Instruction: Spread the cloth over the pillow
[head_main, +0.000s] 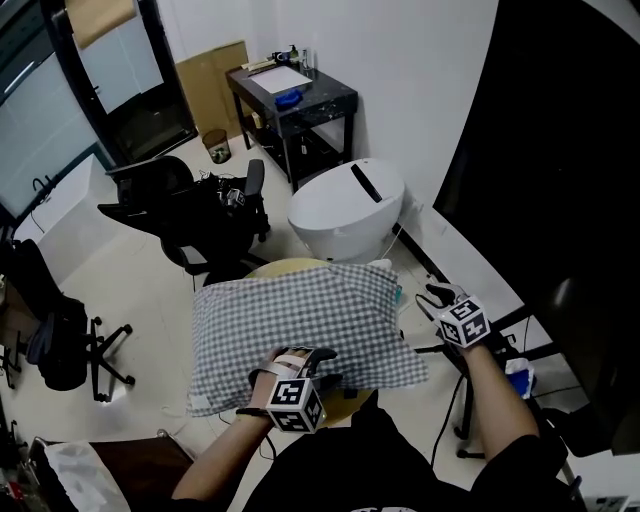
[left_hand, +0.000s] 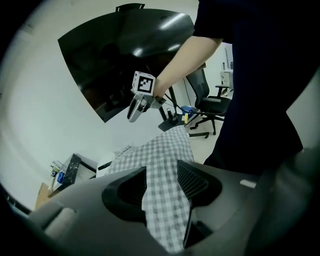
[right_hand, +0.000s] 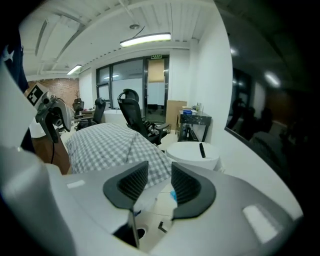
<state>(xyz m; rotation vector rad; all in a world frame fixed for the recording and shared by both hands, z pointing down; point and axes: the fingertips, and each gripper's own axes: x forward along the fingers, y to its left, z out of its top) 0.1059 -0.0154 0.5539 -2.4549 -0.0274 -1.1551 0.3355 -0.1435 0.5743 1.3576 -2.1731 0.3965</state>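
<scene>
white walls (head_main: 400, 60) meet a pale floor (head_main: 130, 290). in the far corner a black side table (head_main: 300, 105) carries a white sheet and a small blue thing. a brown cardboard sheet (head_main: 212, 85) leans on the wall beside it, and a small bin (head_main: 217, 146) stands near that. a black office chair (head_main: 190, 215) stands mid-floor, just beside a white round drum (head_main: 345, 210) with a black strip on top. a second dark chair (head_main: 60, 345) sits at the left edge. black-framed glass panels (head_main: 110, 70) close the left side, and a big dark glossy panel (head_main: 560, 150) fills the right. a strip light (right_hand: 145, 40) glows on the white ribbed ceiling (right_hand: 100, 25).
</scene>
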